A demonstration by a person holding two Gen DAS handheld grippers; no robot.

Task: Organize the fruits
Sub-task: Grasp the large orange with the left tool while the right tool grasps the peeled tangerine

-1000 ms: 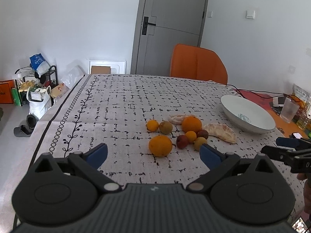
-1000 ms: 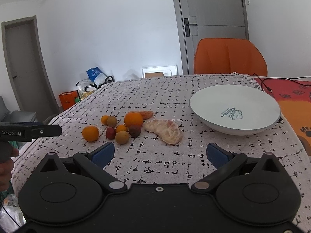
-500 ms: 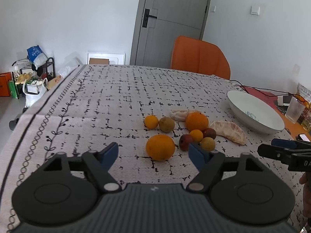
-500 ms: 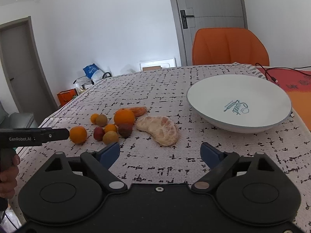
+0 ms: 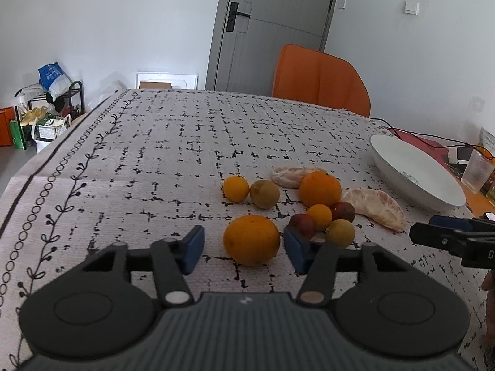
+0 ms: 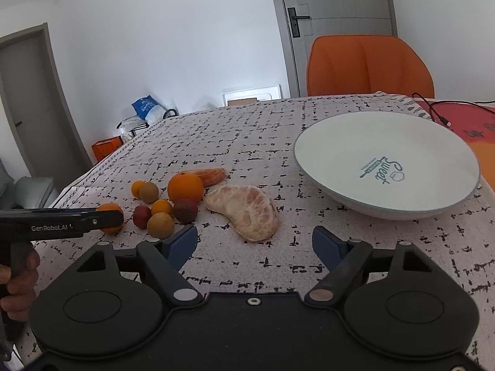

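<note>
Left wrist view: bowl (image 5: 414,173) empty, all fruit on the table (image 5: 173,154); left claw (image 5: 244,249) closing, unclamped, around an orange (image 5: 251,239); right claw (image 6: 255,244) half-wide, empty.

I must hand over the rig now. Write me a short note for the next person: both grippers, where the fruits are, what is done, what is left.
Left gripper: jaws have just been closing around the nearest orange, pads not yet touching it.
Right gripper: open, jaws have just been narrowing, nothing between them; the large peeled pomelo segment lies just ahead.
Other fruits: small cluster on the tablecloth, left of the white bowl.
Done: nothing in the bowl.
Left: move every fruit, probably into the bowl.
</note>
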